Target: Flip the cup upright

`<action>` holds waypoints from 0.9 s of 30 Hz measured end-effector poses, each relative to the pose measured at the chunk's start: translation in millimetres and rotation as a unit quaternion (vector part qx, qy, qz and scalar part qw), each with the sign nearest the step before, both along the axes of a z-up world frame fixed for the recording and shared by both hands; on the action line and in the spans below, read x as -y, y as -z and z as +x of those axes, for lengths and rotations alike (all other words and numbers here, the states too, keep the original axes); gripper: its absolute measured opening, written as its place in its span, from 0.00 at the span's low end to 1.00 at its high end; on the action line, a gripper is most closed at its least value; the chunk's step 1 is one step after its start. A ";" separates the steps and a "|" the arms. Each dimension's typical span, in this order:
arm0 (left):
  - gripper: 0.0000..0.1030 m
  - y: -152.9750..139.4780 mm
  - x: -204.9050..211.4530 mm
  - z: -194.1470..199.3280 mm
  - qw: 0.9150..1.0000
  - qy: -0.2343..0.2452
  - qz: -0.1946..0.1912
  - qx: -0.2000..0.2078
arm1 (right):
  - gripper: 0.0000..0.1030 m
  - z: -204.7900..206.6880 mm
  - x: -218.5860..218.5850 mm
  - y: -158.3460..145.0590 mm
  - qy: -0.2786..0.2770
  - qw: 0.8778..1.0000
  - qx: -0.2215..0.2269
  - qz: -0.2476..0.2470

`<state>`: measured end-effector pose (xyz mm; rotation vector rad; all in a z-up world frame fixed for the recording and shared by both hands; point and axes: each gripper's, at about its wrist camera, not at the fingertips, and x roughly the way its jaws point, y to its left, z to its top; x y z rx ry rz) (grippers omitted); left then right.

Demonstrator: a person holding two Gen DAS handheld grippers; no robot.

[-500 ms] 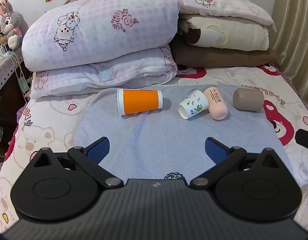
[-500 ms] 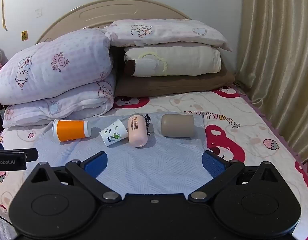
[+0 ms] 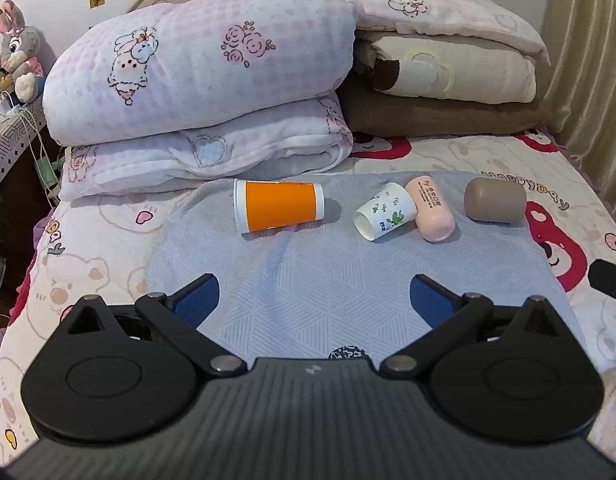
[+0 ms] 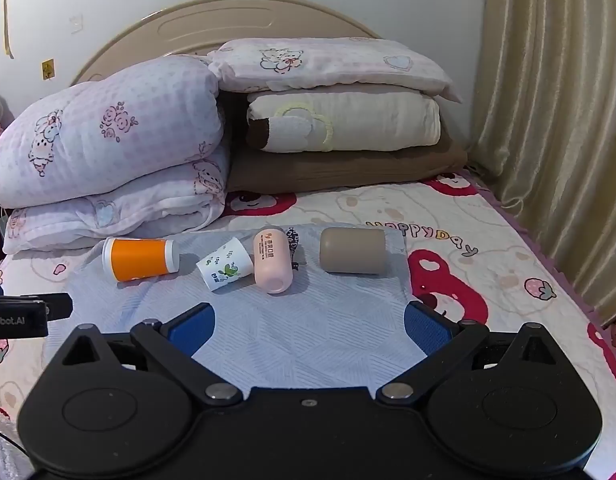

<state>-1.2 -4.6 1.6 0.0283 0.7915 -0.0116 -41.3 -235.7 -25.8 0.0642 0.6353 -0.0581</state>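
Note:
Several cups lie on their sides in a row on a grey mat (image 3: 315, 280) (image 4: 308, 320) on the bed: an orange cup (image 3: 278, 210) (image 4: 139, 258), a small white cup with green leaves (image 3: 383, 216) (image 4: 224, 269), a pink cup (image 3: 429, 210) (image 4: 271, 260) and a taupe cup (image 3: 495, 200) (image 4: 352, 256). My left gripper (image 3: 313, 298) is open and empty, well short of the cups. My right gripper (image 4: 309, 326) is open and empty, also short of them.
Folded quilts and pillows (image 3: 212, 80) (image 4: 339, 120) are stacked behind the mat against the headboard. A curtain (image 4: 555, 120) hangs at the right. A bedside stand with a plush toy (image 3: 18, 52) is at the left. The other gripper shows at each view's edge (image 3: 607, 284) (image 4: 24, 314).

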 end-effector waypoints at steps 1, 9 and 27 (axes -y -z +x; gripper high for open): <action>1.00 0.0 0.8 -0.3 1.000 0.001 0.000 0.001 | 0.99 -0.5 2.3 0.3 0.000 1.000 0.000 0.000; 1.00 -0.1 -0.2 -4.0 1.000 0.000 -0.003 0.014 | 0.99 -0.1 5.1 2.3 0.008 1.000 -0.001 -0.002; 1.00 0.5 -2.6 -4.7 1.000 -0.007 -0.016 0.022 | 1.00 0.1 4.0 3.8 0.010 1.000 0.005 -0.008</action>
